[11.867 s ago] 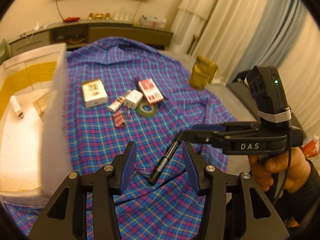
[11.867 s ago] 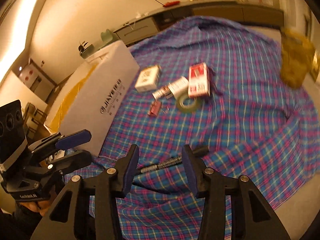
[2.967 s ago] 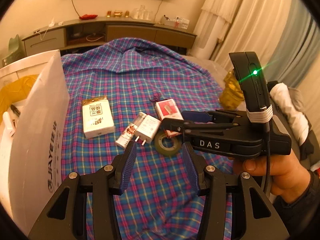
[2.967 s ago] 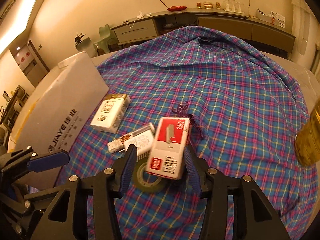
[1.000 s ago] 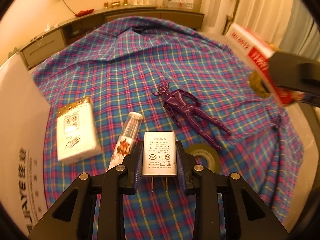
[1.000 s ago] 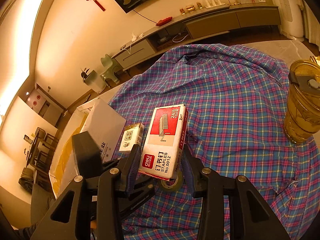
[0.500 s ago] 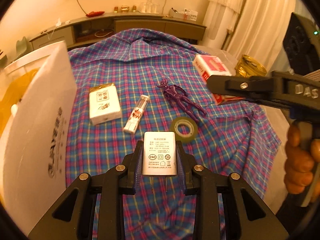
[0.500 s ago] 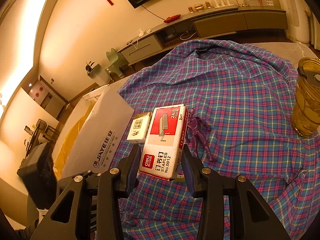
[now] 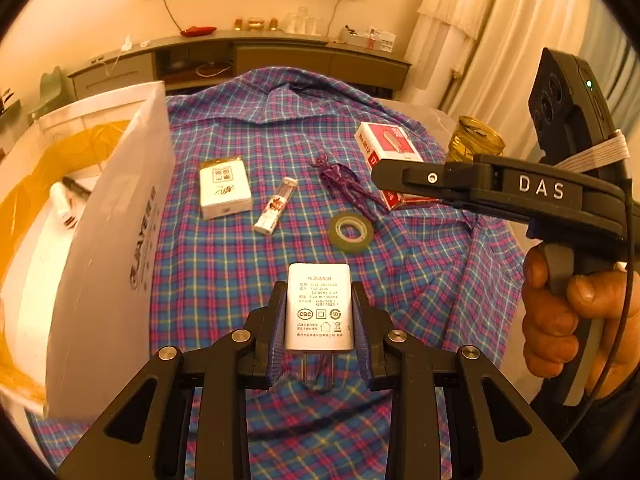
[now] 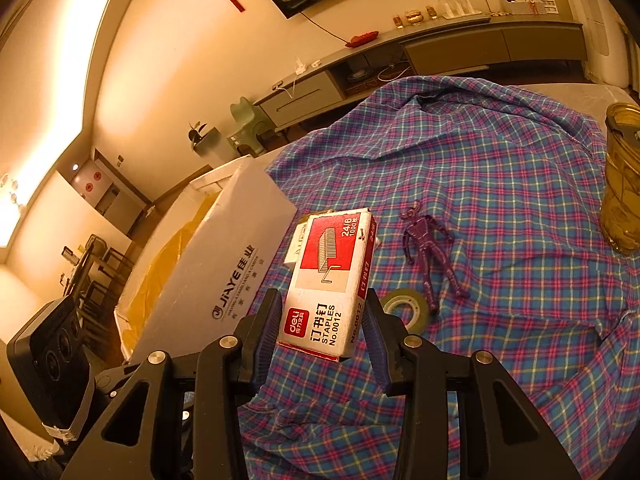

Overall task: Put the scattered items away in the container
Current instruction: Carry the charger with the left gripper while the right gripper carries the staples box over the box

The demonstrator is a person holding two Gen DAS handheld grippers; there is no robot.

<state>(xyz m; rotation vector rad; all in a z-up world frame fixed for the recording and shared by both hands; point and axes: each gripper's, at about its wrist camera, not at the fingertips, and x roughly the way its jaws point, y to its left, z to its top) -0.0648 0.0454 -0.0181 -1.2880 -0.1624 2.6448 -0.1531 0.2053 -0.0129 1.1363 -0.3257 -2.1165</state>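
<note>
The left gripper is clamping a white power adapter prongs-down, hanging above the plaid cloth just right of the open white box. The right gripper is pinching a red-and-white staples box, also up off the cloth beside that box. The tape roll, purple figure, white pack and small tube are lying on the cloth right of the box.

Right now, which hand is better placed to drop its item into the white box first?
Left. The left gripper, holding the charger, is right beside the white box. The right gripper, holding the staples box, is farther away.
</note>
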